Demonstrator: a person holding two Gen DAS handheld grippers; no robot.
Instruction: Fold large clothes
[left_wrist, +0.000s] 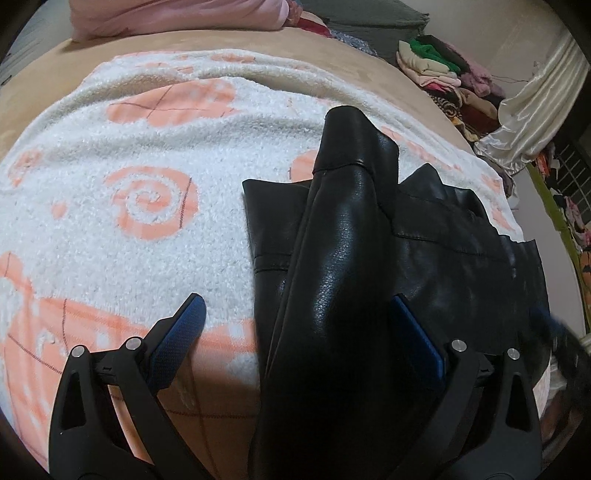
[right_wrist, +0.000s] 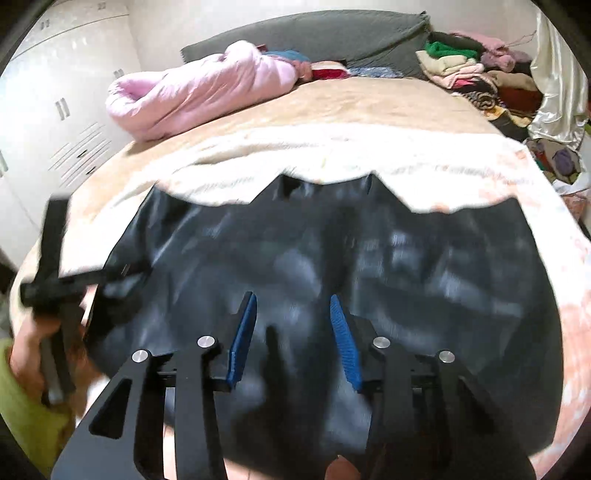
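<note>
A black leather jacket (left_wrist: 424, 251) lies on a white and orange towel blanket (left_wrist: 147, 229) on the bed. One sleeve (left_wrist: 343, 229) lies folded over its body. My left gripper (left_wrist: 295, 310) is open, its blue pads either side of the sleeve, just above it. In the right wrist view the jacket (right_wrist: 332, 251) is spread flat and blurred. My right gripper (right_wrist: 291, 306) is open above its near part, holding nothing. The left gripper (right_wrist: 55, 280) and a hand show blurred at the jacket's left edge.
A pink quilt (right_wrist: 199, 92) lies at the bed's far left. A pile of folded clothes (right_wrist: 476, 74) sits at the far right by a grey headboard (right_wrist: 314, 37). White wardrobes (right_wrist: 55, 110) stand left. A cream curtain (left_wrist: 535, 107) hangs right.
</note>
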